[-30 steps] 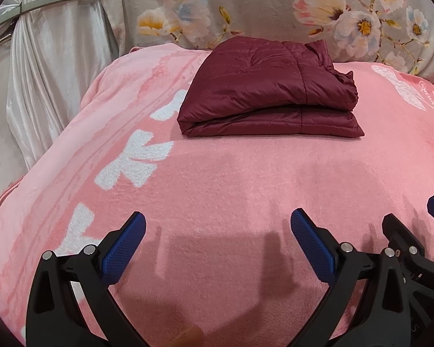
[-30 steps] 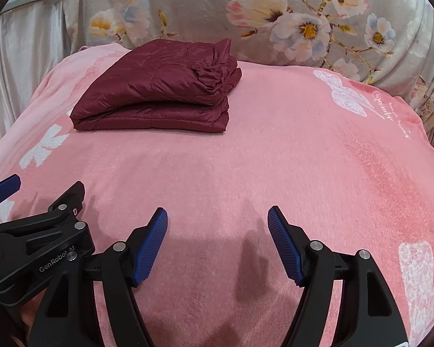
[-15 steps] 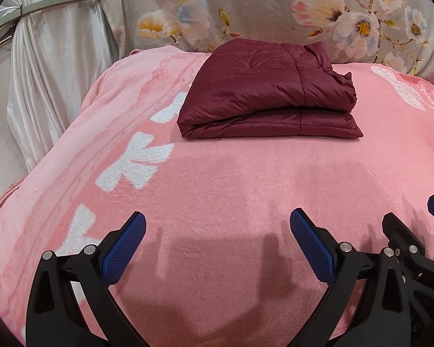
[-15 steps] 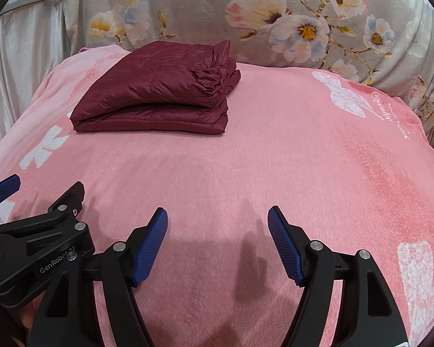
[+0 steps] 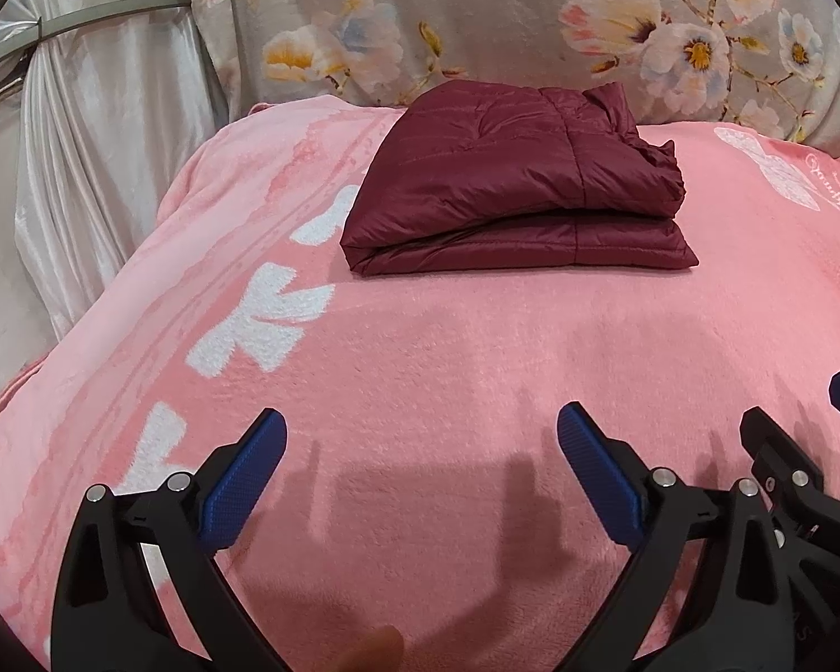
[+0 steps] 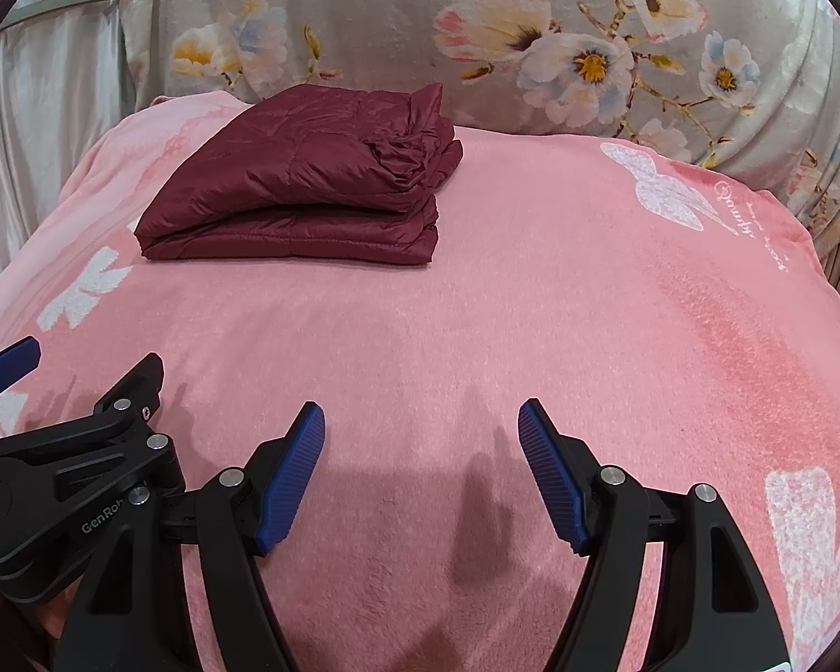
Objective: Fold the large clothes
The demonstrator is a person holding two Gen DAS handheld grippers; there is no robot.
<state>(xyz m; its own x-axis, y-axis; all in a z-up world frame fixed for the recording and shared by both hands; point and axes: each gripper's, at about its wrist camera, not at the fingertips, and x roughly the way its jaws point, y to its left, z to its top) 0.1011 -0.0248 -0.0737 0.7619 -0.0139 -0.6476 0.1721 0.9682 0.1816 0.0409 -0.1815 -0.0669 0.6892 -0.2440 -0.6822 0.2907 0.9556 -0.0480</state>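
A: Which step is in hand? The maroon quilted jacket [image 5: 518, 190] already lies in a squared stack on the pink blanket [image 5: 448, 369], toward its far edge, just in front of the floral cloth [image 5: 476, 17] draped behind.

B: Then the folding looks finished, judging by how the stack lies: layers lined up, the collar end bunched a little at the jacket's right. The next move calls for nothing more than lifting away, or perhaps pressing that bunched corner flat if a tidier edge is wanted.

A: And the tongs?

B: The left gripper [image 5: 420, 476] hangs on the near side of the jacket, well apart from it, jaws spread wide, with nothing between the blue pads [image 5: 241, 481] but bare blanket. The right gripper [image 6: 420, 476] is just beside it — also wide, also empty, touching no cloth.

A: So neither holds the jacket?

B: Neither — both are clear of it.
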